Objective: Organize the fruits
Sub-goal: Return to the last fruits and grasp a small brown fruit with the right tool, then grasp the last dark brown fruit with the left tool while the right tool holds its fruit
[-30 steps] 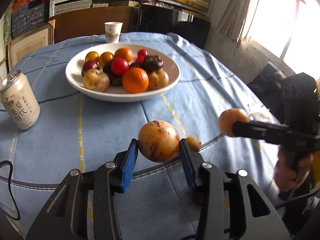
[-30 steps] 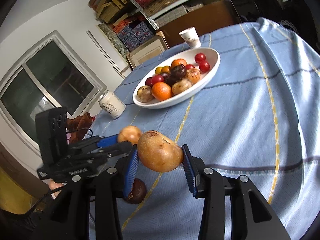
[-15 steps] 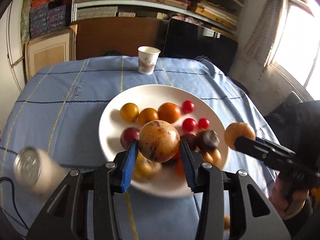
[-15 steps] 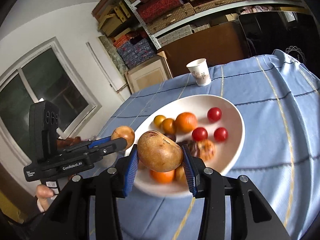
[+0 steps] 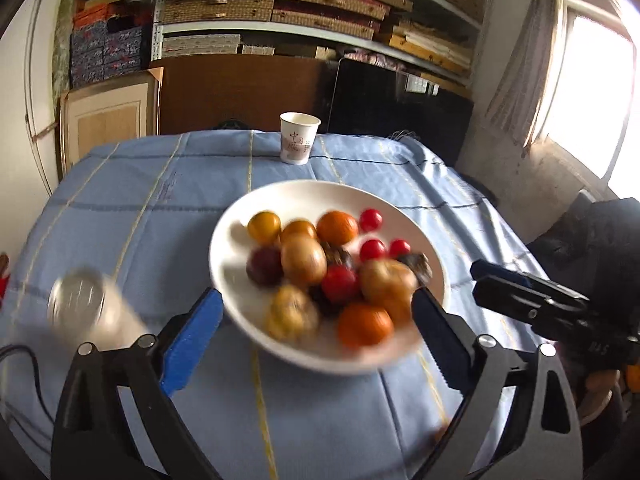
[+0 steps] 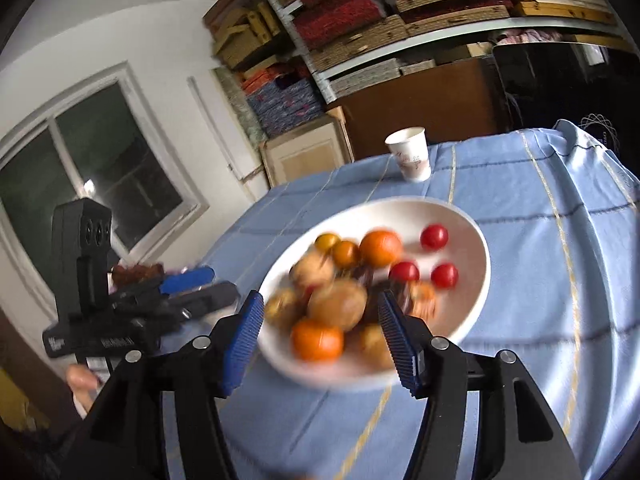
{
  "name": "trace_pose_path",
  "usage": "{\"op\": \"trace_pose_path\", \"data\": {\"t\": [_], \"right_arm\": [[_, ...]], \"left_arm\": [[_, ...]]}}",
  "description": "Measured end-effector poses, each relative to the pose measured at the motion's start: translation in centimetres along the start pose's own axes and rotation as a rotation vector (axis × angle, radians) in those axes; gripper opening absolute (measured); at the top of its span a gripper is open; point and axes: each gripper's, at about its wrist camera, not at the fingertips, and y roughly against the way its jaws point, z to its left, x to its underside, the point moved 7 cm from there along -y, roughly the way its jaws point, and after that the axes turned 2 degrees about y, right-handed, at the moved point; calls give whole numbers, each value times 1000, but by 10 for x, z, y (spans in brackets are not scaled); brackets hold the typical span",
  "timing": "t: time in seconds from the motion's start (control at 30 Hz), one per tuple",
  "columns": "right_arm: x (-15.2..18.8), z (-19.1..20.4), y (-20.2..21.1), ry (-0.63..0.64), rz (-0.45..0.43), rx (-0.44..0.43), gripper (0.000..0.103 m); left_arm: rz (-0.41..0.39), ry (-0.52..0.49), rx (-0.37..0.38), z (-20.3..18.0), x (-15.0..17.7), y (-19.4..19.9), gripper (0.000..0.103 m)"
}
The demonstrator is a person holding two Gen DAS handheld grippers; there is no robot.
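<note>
Both tan fruits now lie blurred in the white bowl (image 5: 224, 248) near the middle of the blue-clothed table (image 5: 120, 216) — one (image 5: 303, 259) below the left gripper (image 5: 316, 320), the other (image 6: 337, 305) below the right gripper (image 6: 322, 330). Both grippers' jaws have just been opening and grip nothing: the left spread wide, the right about half. Each hangs over the bowl's near rim, tilted down. Whether fruit remains on the cloth I cannot tell — a can (image 5: 86, 304) stands near the left edge.

Left gripper (image 5: 316, 320): jaws just opened wide, nothing gripped. Right gripper (image 6: 320, 328): jaws just opening, nothing pressed between pads. Both angled downward.
</note>
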Motion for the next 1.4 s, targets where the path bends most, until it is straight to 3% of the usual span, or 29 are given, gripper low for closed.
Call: {"op": "trace_pose_path", "data": {"t": [0.1,0.23,0.3,0.43,0.6,0.77,0.97,1.13,1.2,1.3,1.4], "right_arm": [[31,6,11,45,45,18,61],[68,9,7,44,166,38,61],[83,19,2,126,241,44,60],[94,25,-4,170,292,49,57],[100,30,-3,200,303,61,56],[107,39,-4,272,319,65,55],[112,42,-6,300,341,74,47],[113,37,-9,283,354,87,31],[112,33,-8,257,355,80,30],[99,30,6,213,288,54,30],[78,27,36,126,166,-41,30]], "left_arm": [[-23,46,15,3,32,21,98],[5,62,-16,6,64,31,98],[-6,63,-24,6,68,36,98],[-26,48,-86,9,71,39,98],[11,61,-58,8,75,32,98],[-1,40,-74,5,75,35,98],[0,55,-75,7,75,37,98],[-3,52,-80,7,74,37,98],[-3,51,-83,8,74,37,98],[0,52,-86,9,74,37,98],[21,41,-51,4,77,35,98]]}}
